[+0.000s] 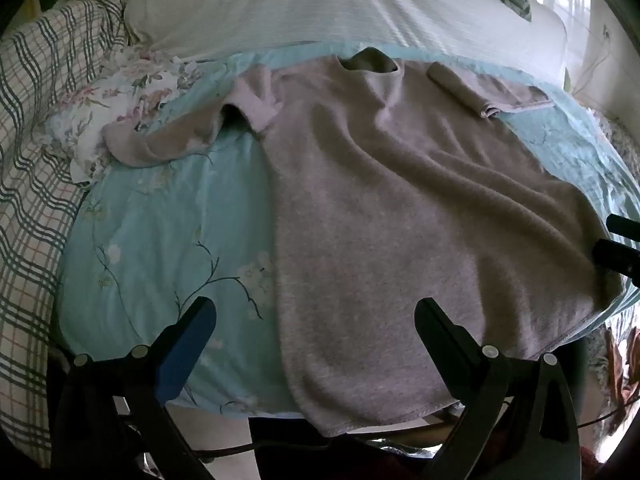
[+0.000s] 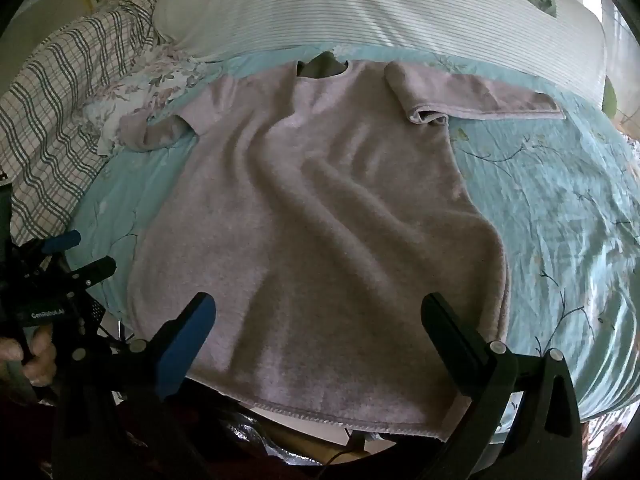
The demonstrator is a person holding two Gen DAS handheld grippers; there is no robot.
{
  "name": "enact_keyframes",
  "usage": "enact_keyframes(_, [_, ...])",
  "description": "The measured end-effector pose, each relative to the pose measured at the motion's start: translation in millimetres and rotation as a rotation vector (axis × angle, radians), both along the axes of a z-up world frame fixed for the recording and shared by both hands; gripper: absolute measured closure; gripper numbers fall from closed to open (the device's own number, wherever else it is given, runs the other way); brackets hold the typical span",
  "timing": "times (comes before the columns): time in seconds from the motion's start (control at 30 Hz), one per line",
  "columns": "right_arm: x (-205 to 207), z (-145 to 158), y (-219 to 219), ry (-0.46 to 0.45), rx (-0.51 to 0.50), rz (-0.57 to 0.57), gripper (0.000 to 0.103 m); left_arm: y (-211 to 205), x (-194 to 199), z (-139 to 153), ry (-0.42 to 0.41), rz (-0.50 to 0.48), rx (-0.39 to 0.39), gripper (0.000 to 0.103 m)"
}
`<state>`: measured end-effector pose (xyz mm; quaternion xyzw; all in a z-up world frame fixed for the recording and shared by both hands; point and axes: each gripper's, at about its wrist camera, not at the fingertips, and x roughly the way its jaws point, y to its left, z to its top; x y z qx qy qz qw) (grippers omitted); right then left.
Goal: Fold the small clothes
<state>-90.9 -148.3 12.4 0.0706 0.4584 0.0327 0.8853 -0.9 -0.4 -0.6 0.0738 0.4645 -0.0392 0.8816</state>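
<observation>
Nearby, plaid quilt (image 2: 60, 120), floral cloth (image 1: 120, 96), sweater (image 2: 320, 220)

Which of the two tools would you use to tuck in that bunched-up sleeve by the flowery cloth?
Probably the left tool. The crumpled sleeve lies on its side of the sweater, while the right tool hangs open over the hem's other half, nearer the straight sleeve.

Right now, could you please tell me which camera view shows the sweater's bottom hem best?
The right wrist view: the sweater lies centred there, and its stitched hem runs unbroken across the bed's near edge. The left wrist view shows the hem off to one side and curved, partly behind that gripper's fingers.
</observation>
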Motion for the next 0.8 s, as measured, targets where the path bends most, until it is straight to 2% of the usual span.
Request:
enact_keyframes(0.47, [1.9,-1.9,0.7,0.001,0.002,0.001,0.001,-5.4,-3.7,-8.4,-0.007,-0.004,-0.009,0.003])
enact_keyframes(0.63, [0.7,-0.7,3.7,0.002,0.004,-0.001,0.001,-3.0,0.7,-2.5,-0.016,-0.002,-0.032,0.003])
enact_keyframes(0.8, [1.2,-0.7,3.9,-0.001,-0.01,0.0,0.001,-3.3,0.8,-2.1,-0.005,-0.001,-0.007,0.003])
